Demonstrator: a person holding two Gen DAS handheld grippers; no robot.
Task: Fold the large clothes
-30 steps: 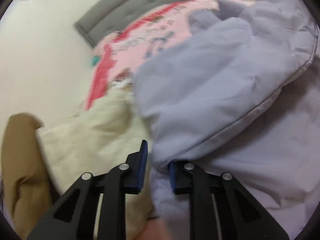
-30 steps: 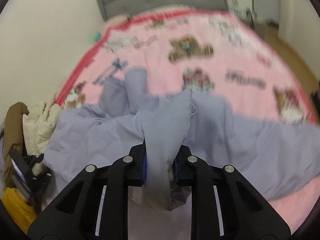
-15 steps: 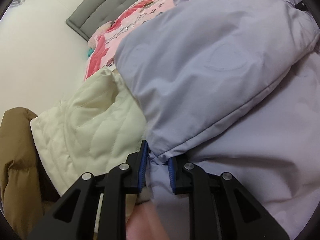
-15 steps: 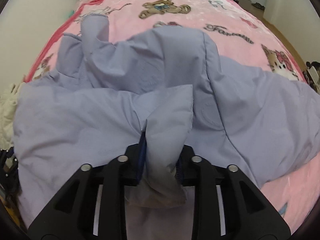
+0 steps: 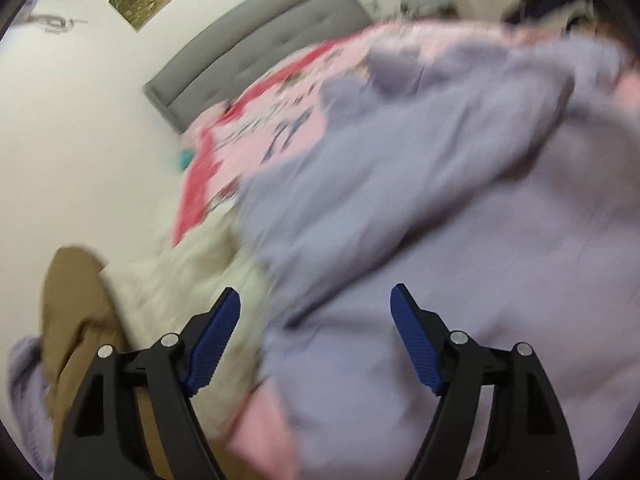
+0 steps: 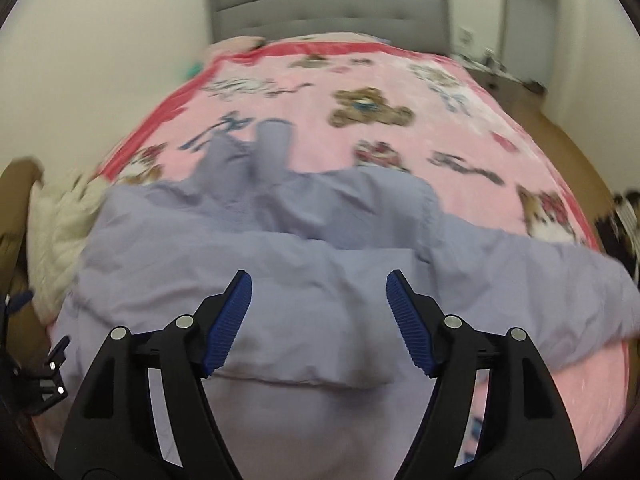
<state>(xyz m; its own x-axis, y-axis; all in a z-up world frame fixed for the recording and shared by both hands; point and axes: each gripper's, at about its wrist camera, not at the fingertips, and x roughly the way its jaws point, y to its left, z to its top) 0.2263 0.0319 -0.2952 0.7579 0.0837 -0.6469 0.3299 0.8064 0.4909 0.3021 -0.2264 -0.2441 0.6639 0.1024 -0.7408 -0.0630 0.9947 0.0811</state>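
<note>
Jacket (image 6: 280, 264), big lilac puffy one, lies spread across the near end of my pink blanket (image 6: 400, 80), folded layers bunched in the middle. Going left to right: a tan coat (image 5: 72, 300) and a cream quilted coat (image 5: 192, 272) sit piled at the bed's left edge, just beside it. My left gripper (image 5: 316, 296) hangs over the jacket's left edge, jaws opening wide, nothing pinched. My right gripper (image 6: 319, 280) is over the near hem, jaws also opening, fabric lying loose below them. Grey headboard (image 6: 328, 4) at the back.
</note>
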